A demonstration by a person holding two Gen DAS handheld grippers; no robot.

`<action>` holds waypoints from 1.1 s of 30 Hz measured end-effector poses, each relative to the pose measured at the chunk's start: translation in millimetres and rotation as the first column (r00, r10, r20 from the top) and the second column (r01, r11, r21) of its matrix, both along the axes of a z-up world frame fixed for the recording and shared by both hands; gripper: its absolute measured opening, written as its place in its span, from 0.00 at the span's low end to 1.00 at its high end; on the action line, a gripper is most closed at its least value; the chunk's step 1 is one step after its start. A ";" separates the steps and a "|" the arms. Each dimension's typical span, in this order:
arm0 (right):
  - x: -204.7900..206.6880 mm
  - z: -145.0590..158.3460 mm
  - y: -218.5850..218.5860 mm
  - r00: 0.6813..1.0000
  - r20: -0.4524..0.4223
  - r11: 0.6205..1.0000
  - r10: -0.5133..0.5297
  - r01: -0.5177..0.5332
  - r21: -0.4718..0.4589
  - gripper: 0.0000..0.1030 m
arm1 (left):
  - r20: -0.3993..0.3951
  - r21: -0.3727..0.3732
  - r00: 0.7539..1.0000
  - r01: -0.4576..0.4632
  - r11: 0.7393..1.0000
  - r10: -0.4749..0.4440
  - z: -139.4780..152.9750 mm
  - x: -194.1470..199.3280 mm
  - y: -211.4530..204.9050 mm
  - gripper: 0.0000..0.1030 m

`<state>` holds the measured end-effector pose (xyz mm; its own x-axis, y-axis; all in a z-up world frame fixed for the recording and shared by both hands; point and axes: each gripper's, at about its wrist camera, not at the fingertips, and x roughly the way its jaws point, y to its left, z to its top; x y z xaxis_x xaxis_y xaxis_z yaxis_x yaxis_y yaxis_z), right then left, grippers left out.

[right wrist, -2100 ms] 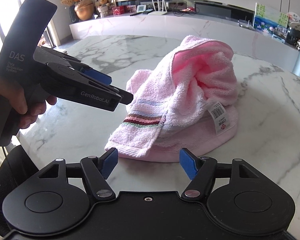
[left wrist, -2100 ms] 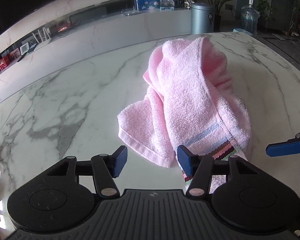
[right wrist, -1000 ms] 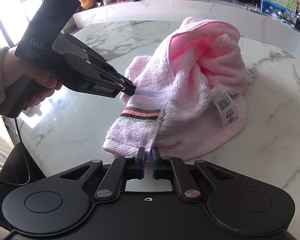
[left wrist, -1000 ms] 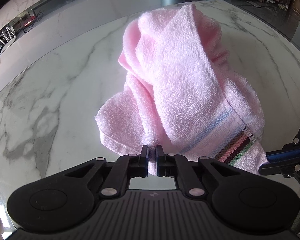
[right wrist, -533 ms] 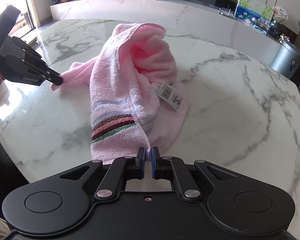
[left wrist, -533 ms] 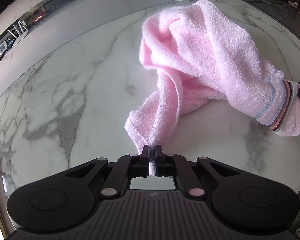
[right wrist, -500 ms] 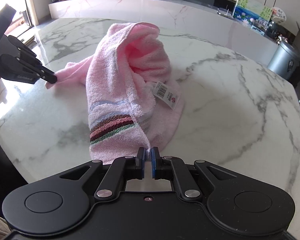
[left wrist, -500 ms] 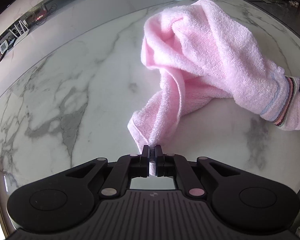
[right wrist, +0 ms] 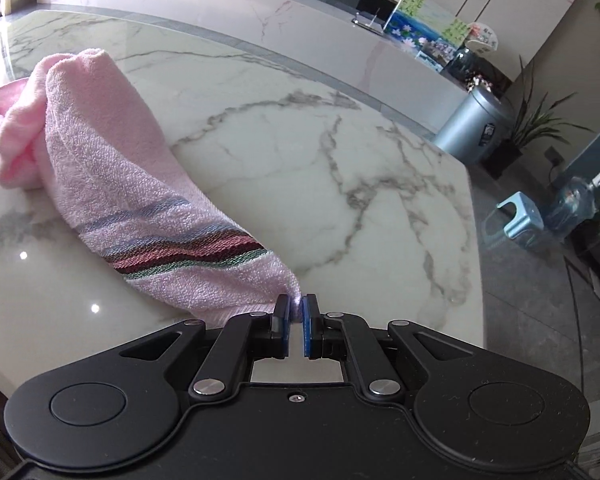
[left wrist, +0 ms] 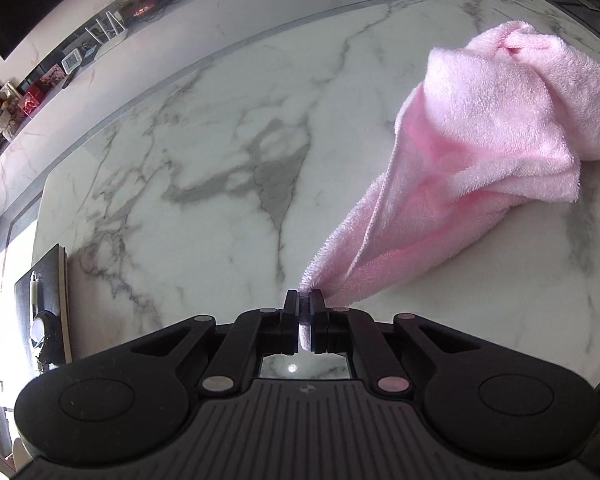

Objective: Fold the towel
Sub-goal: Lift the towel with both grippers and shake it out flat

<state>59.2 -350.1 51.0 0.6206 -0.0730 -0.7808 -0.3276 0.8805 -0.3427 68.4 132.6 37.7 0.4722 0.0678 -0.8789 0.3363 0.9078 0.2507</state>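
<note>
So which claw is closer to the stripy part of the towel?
Right. The right claw pinches the towel corner just past the stripy part. The left claw pinches a plain pink corner; no stripes show near it.

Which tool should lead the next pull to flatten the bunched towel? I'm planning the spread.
Probably the left tool: the pink towel bunches thickest on its side. The right tool already holds the striped end, fairly drawn out.
</note>
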 end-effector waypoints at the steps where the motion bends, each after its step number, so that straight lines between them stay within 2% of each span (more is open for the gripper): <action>1: 2.8 5.2 -3.2 1.000 0.012 1.000 -0.004 0.004 -0.010 0.04 | 0.007 0.008 1.000 -0.007 1.000 0.007 4.4 -0.9 4.1 0.04; 5: 16.4 27.9 -14.7 0.997 0.069 0.998 -0.016 0.020 -0.065 0.04 | 0.043 0.036 0.999 -0.023 0.999 0.022 24.1 2.0 17.1 0.04; 9: 33.0 38.4 -22.6 0.996 0.088 0.994 -0.033 0.042 -0.104 0.04 | 0.061 0.062 0.998 -0.030 0.998 0.027 33.2 11.4 23.6 0.04; 16: 68.8 33.2 -35.2 0.995 0.084 0.985 -0.059 0.072 -0.160 0.04 | 0.081 0.085 0.996 -0.052 0.995 0.045 39.6 32.6 34.4 0.04; 22: 101.8 25.2 -18.3 0.993 0.115 0.969 -0.029 0.056 -0.239 0.04 | 0.142 0.103 0.988 -0.072 0.992 0.057 46.3 62.3 24.6 0.04; 27: 140.8 26.5 -6.9 0.989 0.140 0.965 -0.053 0.087 -0.248 0.04 | 0.210 0.096 0.972 -0.125 0.987 0.103 51.9 94.7 18.2 0.04; 33: 170.7 22.0 -6.8 0.991 0.103 0.977 -0.092 0.109 -0.184 0.04 | 0.192 0.135 0.977 -0.120 0.983 0.093 41.2 116.3 4.8 0.16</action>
<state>229.9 -356.9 73.0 0.6718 -0.2791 -0.6862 -0.1997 0.8237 -0.5306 184.7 137.4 79.0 0.6078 0.2471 -0.7546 0.1755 0.8850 0.4312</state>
